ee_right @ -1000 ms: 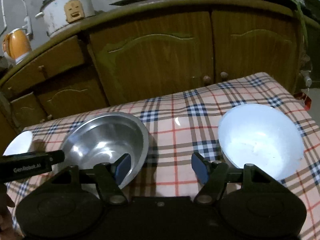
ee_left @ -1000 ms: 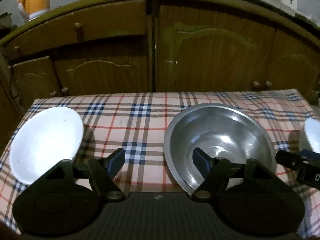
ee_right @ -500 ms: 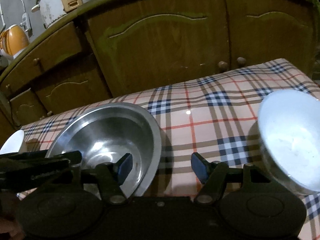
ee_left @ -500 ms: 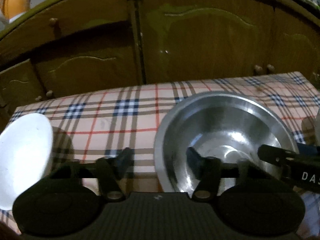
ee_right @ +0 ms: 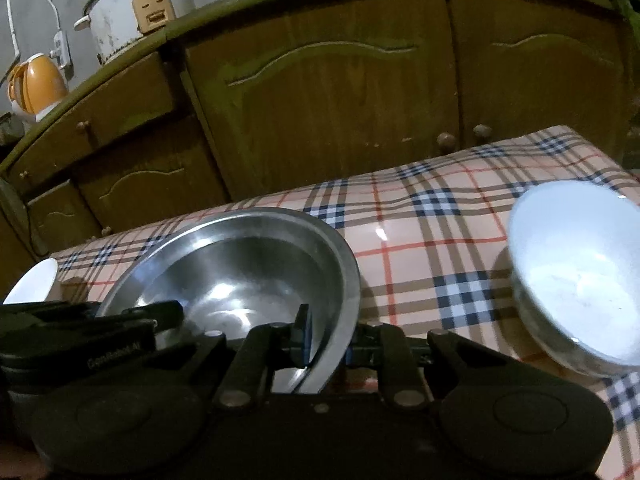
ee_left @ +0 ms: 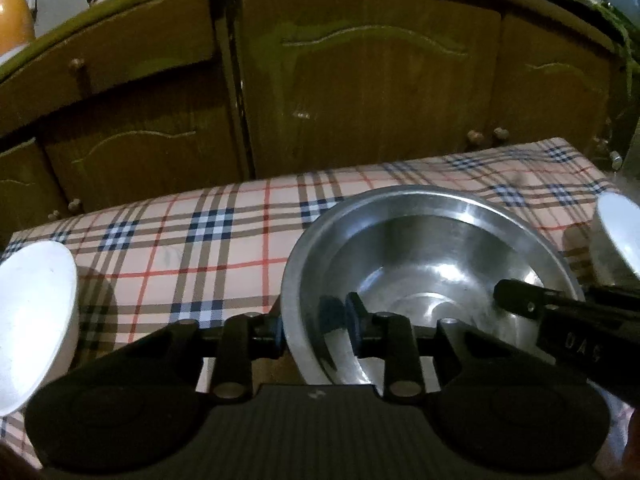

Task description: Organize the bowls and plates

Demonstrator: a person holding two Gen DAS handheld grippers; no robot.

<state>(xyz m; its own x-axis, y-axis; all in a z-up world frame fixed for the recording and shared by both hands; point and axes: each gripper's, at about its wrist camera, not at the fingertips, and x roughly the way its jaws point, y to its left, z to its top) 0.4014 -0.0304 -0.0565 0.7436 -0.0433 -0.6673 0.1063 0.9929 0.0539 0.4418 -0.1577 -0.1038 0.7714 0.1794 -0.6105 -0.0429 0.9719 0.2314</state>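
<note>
Gripping the steel bowl from two sides, both grippers straddle its thin near rim. Left gripper: its jaws are closing, one finger outside the wall and one inside, with the wall between them; whether the pads already press on the metal cannot be told. Right gripper: jaws clenched on the rim at the bowl's right side. The bowl sits mid-worktop, between a white bowl at the left edge and a second white bowl at the right, each well apart from it.

Risks, as judged: the slick, sloping steel could slide out of a shallow pinch; uneven lifting by the two hands could tip the bowl or twist it free; a sideways swing could knock either white bowl, and the left one lies close to the table edge.

Surface: a glossy checked tablecloth, slightly rippled, which could drag. Room: dim, with brown wooden cabinets behind, an orange kettle and a white rice cooker on top.
</note>
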